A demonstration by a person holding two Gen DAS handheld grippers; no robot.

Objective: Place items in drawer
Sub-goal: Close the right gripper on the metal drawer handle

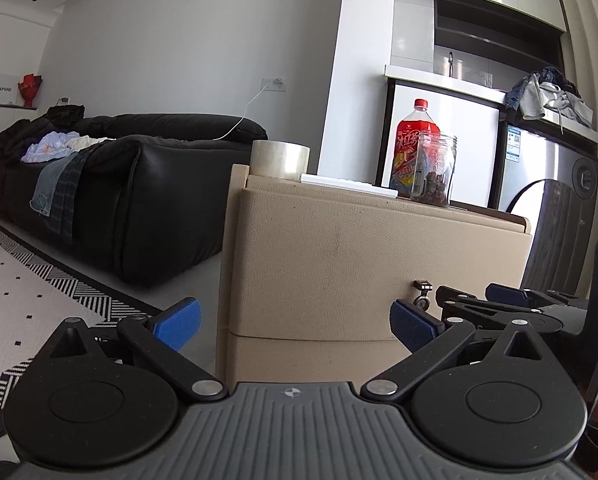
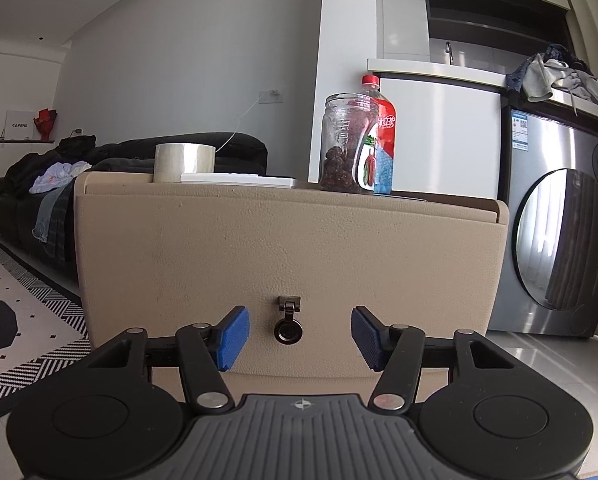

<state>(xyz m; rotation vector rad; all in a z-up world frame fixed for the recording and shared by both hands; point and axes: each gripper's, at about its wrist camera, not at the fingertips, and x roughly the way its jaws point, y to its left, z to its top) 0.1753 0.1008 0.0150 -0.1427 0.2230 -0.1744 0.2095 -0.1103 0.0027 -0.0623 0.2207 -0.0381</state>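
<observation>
A beige cabinet with a closed upper drawer [image 2: 291, 248] fills the right wrist view; its dark ring pull [image 2: 287, 330] hangs at the drawer's lower middle. My right gripper [image 2: 300, 338] is open, its blue pads either side of the ring pull and a little short of it. On top stand a roll of clear tape [image 2: 184, 162], a flat white box [image 2: 239, 179], a glass jar [image 2: 347, 148] with dark contents and a red drink bottle [image 2: 381, 136]. In the left wrist view my left gripper [image 1: 297, 320] is open before the cabinet's left corner [image 1: 235, 264], with the right gripper [image 1: 511, 304] at its right.
A black sofa [image 1: 139, 184] with clothes on it stands left of the cabinet. A patterned black-and-white rug [image 1: 27, 280] covers the floor at the left. A silver washing machine [image 2: 559, 232] with a clothes pile on top stands at the right. A second drawer front [image 1: 311, 356] lies below the first.
</observation>
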